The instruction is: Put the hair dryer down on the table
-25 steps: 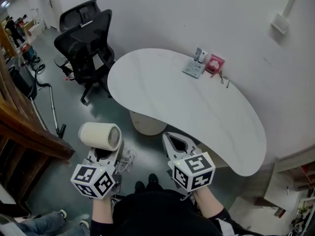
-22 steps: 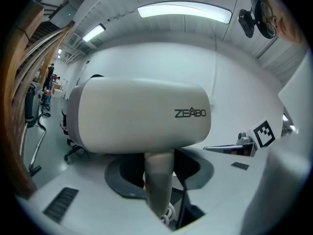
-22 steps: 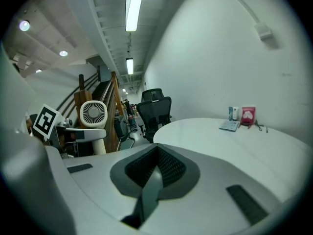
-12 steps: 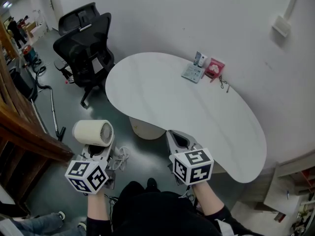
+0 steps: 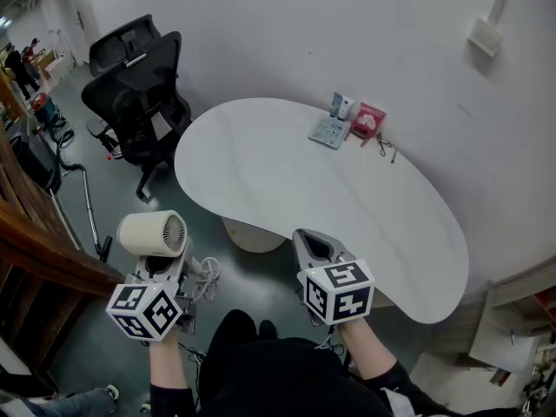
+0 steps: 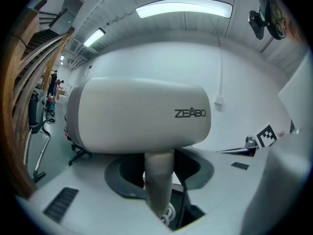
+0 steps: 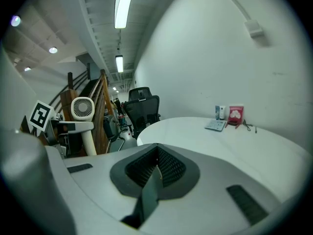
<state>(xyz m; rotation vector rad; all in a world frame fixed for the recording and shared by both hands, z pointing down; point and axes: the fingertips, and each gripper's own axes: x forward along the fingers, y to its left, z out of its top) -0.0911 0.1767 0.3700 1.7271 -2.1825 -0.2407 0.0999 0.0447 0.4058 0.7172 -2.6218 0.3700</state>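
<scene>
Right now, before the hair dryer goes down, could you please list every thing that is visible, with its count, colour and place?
table: 1, white, curved, ahead of the person
hair dryer: 1, cream, left of the table's near edge, not yet on it
office chairs: 2, black, beyond the table's left end
flat pad: 1, grey-blue, table's far edge
small bottles: 2, blue and white, behind the pad
box: 1, red, right of the pad
small dark item: 1, right of the box, too small to tell
wooden railing: 1, brown, far left
wall box: 1, white, upper right
left gripper: 1, grey, shut on the hair dryer's handle
right gripper: 1, grey, shut, empty, by the table's near edge
</scene>
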